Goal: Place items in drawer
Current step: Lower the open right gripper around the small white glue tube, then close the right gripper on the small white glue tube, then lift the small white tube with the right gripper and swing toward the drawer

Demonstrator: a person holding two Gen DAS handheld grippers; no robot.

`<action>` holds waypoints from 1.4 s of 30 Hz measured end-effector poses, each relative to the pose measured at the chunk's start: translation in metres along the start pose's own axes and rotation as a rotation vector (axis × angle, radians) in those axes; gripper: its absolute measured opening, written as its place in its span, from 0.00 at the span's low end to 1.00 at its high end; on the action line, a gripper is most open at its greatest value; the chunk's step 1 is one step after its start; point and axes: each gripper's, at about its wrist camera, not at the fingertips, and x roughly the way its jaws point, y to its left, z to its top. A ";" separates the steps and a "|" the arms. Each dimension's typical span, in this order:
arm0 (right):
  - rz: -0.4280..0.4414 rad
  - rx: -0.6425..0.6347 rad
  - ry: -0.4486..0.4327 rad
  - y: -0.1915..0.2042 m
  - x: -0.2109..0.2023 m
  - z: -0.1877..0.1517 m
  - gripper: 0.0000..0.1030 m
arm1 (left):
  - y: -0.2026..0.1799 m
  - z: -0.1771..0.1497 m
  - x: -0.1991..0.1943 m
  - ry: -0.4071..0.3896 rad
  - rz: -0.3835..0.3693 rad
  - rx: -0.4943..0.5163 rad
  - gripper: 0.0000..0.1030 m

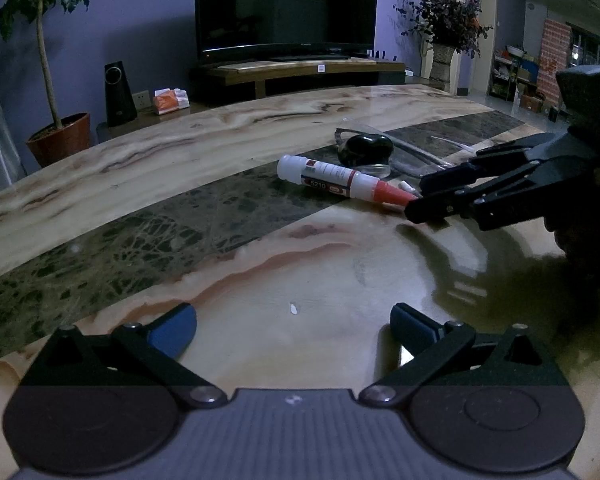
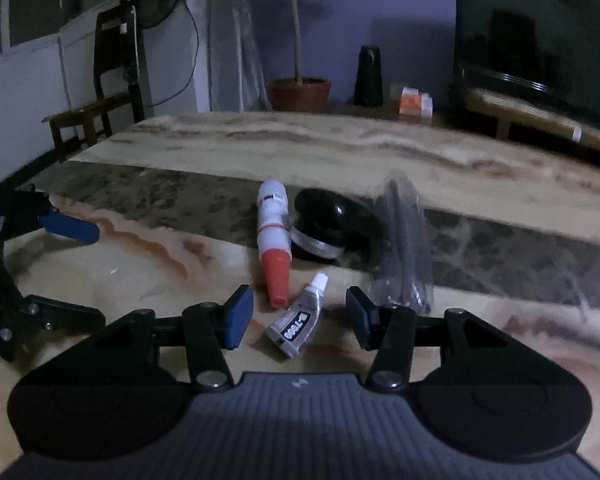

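Right wrist: small tube (image 2: 296, 322) between parted jaws.

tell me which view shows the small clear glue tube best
The right wrist view: the small glue tube lies in full between the open right claw, white cap and black label visible. The left wrist view shows only its white cap behind the big bottle's red nozzle.

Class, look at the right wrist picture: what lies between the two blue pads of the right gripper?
In the right wrist view, a small glue tube lies on the table between the open right gripper pads, untouched.
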 end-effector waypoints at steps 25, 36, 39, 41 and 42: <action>0.026 -0.069 0.033 0.005 -0.048 -0.029 0.15 | 0.000 0.000 0.000 0.000 0.000 0.000 1.00; 0.026 0.112 -0.032 -0.016 -0.032 -0.012 0.39 | 0.000 0.000 0.000 0.000 0.000 0.000 1.00; 0.028 0.105 -0.013 -0.013 -0.021 -0.013 0.40 | 0.000 0.000 0.000 0.000 0.000 0.000 1.00; 0.030 0.097 -0.015 -0.011 -0.019 -0.013 0.40 | 0.000 0.000 0.000 0.000 0.000 0.000 1.00; 0.029 0.086 -0.014 -0.009 -0.018 -0.012 0.40 | 0.000 0.000 0.000 0.000 0.000 0.000 1.00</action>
